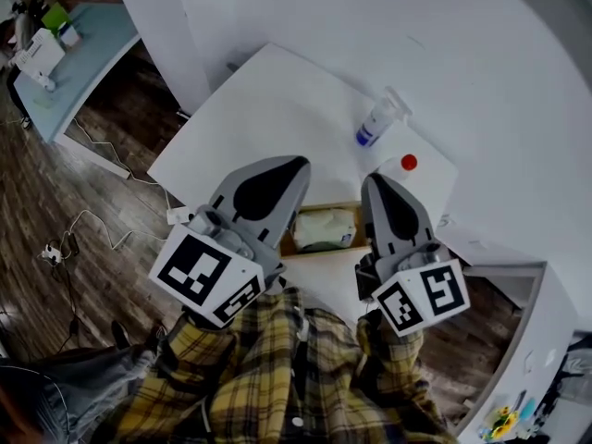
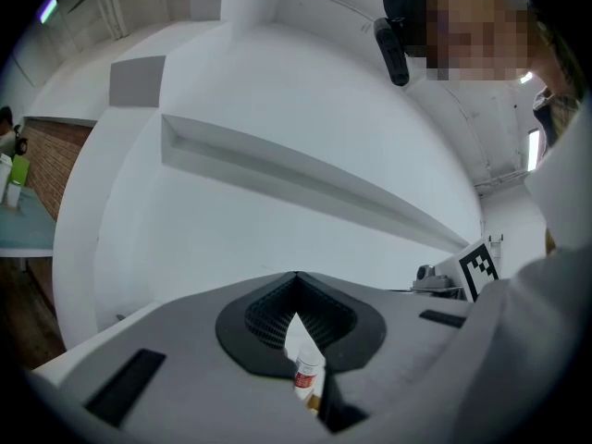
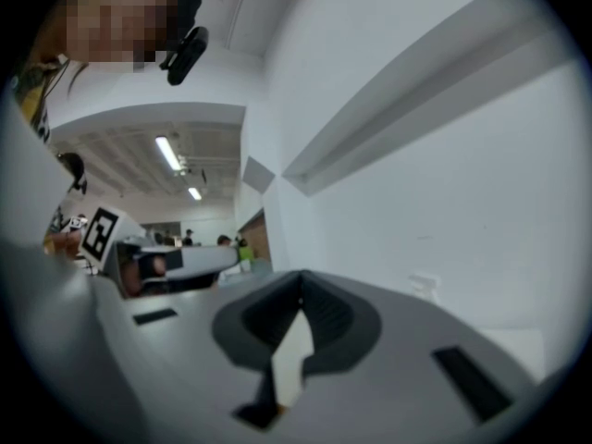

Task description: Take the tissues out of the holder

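- The left gripper [image 1: 298,165] is held level and points out over the white table [image 1: 277,100], away from the person.
- Its fingers [image 2: 185,359] are closed with the tips touching. Only a thin slit is left behind the tips, and nothing is gripped.
- The right gripper [image 1: 372,181] lies alongside it, also level and pointing the same way, and the two are well apart.
- The right gripper's fingers [image 3: 398,359] are pressed together and empty.
- Each marker cube [image 1: 205,276] sits at the near end of its gripper, just ahead of the plaid sleeves [image 1: 277,359], so both forearms reach forward from the body.
- The tissues [image 1: 326,228] sit in the wooden holder [image 1: 289,244] on the table. In the head view the holder shows in the gap between the two grippers, and its ends are hidden under them.
- Neither gripper touches the tissues.
- A spray bottle [image 1: 377,123] lies on the table farther out, beyond the right gripper's tip.
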Demonstrator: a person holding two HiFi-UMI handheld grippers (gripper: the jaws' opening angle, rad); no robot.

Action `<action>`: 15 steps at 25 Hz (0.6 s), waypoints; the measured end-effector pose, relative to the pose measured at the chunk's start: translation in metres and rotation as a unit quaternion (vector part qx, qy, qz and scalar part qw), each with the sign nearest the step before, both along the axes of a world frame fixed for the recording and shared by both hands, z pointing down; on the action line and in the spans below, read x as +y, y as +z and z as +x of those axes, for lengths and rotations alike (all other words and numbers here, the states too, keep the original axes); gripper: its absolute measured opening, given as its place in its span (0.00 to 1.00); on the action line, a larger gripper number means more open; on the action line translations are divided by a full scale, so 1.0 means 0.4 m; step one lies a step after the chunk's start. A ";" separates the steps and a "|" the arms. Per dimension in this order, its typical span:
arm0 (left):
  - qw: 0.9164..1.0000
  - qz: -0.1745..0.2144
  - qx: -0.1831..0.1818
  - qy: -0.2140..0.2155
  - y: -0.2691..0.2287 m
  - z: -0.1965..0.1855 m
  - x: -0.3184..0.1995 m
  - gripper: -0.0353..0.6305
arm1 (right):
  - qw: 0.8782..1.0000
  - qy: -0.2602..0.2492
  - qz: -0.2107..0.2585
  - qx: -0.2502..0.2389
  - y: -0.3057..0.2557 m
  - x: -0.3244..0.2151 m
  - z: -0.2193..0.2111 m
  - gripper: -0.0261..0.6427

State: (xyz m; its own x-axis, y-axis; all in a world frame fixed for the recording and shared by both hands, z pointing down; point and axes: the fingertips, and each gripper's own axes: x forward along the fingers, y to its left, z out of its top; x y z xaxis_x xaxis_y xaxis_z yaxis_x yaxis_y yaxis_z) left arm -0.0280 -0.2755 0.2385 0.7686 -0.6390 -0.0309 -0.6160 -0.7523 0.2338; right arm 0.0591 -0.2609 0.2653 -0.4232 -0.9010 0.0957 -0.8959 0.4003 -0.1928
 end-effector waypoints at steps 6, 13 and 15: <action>1.000 -0.002 -0.003 -0.002 0.006 0.014 -0.014 0.08 | 1.000 -0.006 -0.008 -0.002 0.004 -0.010 0.017 0.06; 1.000 -0.004 -0.008 0.012 0.008 0.054 -0.023 0.08 | 1.000 -0.015 -0.008 -0.009 -0.002 -0.020 0.041 0.06; 1.000 -0.003 -0.009 0.012 0.008 0.059 -0.029 0.08 | 1.000 -0.021 -0.009 -0.013 -0.004 -0.023 0.043 0.11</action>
